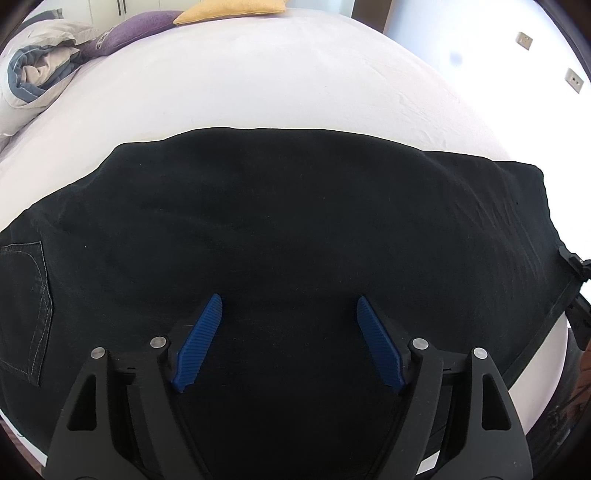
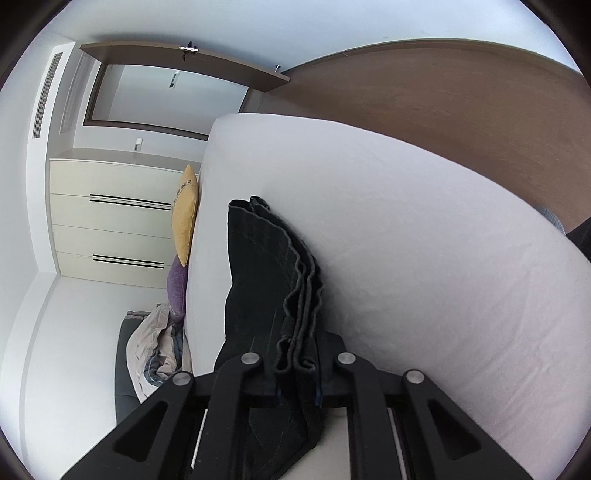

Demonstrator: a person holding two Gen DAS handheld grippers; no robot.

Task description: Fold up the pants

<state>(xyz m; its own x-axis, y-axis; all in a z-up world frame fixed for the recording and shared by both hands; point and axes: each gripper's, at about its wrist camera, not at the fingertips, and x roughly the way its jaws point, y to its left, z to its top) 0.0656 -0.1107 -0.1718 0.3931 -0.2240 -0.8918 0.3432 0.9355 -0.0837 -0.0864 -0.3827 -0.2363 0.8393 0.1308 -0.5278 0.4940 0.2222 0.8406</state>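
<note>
Black pants (image 1: 277, 221) lie spread flat across the white bed (image 1: 277, 81), a back pocket with pale stitching at the left. My left gripper (image 1: 290, 306) is open, its blue pads (image 1: 201, 343) hovering over the middle of the pants. In the right wrist view my right gripper (image 2: 297, 380) is shut on the layered hem end of the pants (image 2: 266, 280), which lies against the bed (image 2: 406, 240). Part of the right gripper (image 1: 578, 273) shows at the pants' right end in the left wrist view.
A yellow cushion (image 1: 229, 11), a purple pillow (image 1: 140, 29) and a bunched grey-blue duvet (image 1: 40, 70) lie at the far left of the bed. Cream drawers (image 2: 110, 221) and a brown wooden wall panel (image 2: 461, 110) stand beyond the bed.
</note>
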